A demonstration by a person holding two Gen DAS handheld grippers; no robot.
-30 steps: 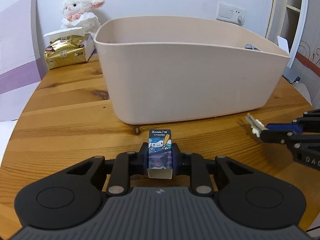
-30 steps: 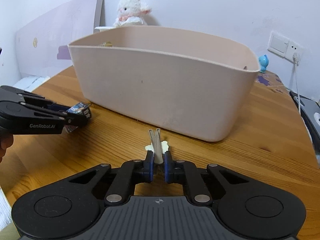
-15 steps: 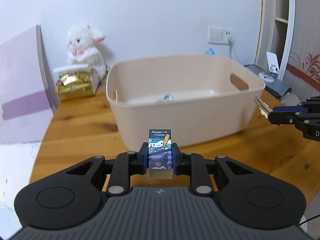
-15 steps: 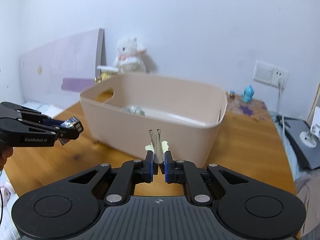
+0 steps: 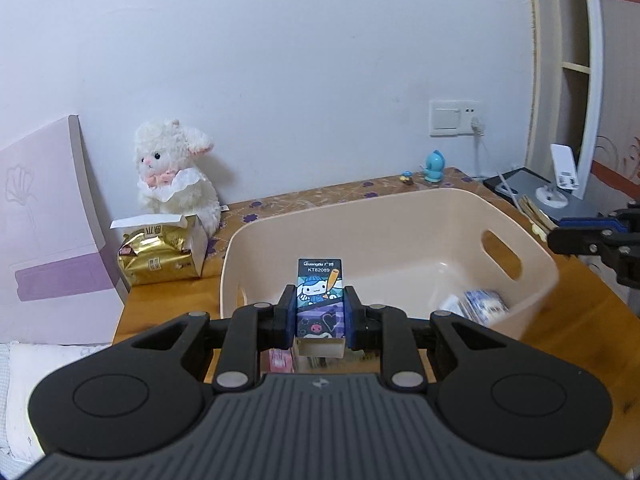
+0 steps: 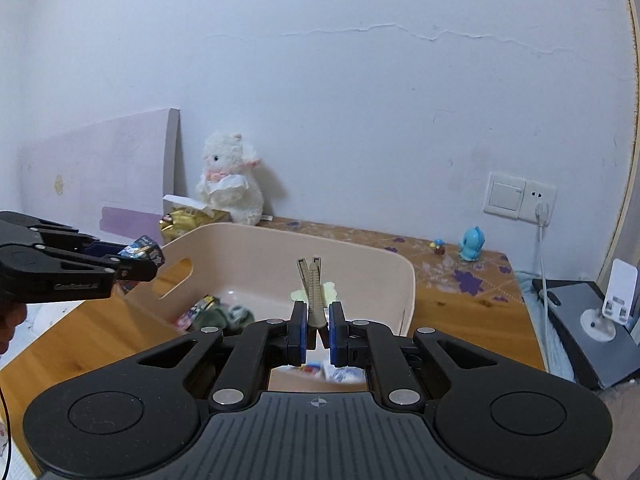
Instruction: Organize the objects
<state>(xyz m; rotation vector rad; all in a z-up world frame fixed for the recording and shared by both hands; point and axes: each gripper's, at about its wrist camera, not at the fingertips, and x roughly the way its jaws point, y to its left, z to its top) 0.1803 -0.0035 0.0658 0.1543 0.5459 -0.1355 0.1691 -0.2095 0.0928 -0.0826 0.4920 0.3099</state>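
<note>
My left gripper [image 5: 319, 314] is shut on a small cartoon-printed box [image 5: 320, 298] and holds it above the near left rim of the beige plastic bin [image 5: 400, 216]. It also shows in the right wrist view [image 6: 138, 258] at the bin's left handle. My right gripper [image 6: 318, 330] is shut on a wooden clothespin with a pale green decoration [image 6: 314, 290] and hovers over the bin [image 6: 404, 280]. The right gripper shows in the left wrist view [image 5: 560, 228] at the bin's right side. Several small items [image 5: 480, 302] lie on the bin floor.
A white plush lamb [image 5: 172, 172] and a gold tissue pack [image 5: 160, 248] stand at the back left of the wooden table [image 6: 472, 304]. A blue figurine [image 6: 472, 244] sits near the wall socket. A pink board [image 5: 44, 232] leans left. A grey device [image 6: 580, 320] lies right.
Both grippers have risen from table height beside the bin to above its rim, so the bin's inside now shows. Each still holds its object.
</note>
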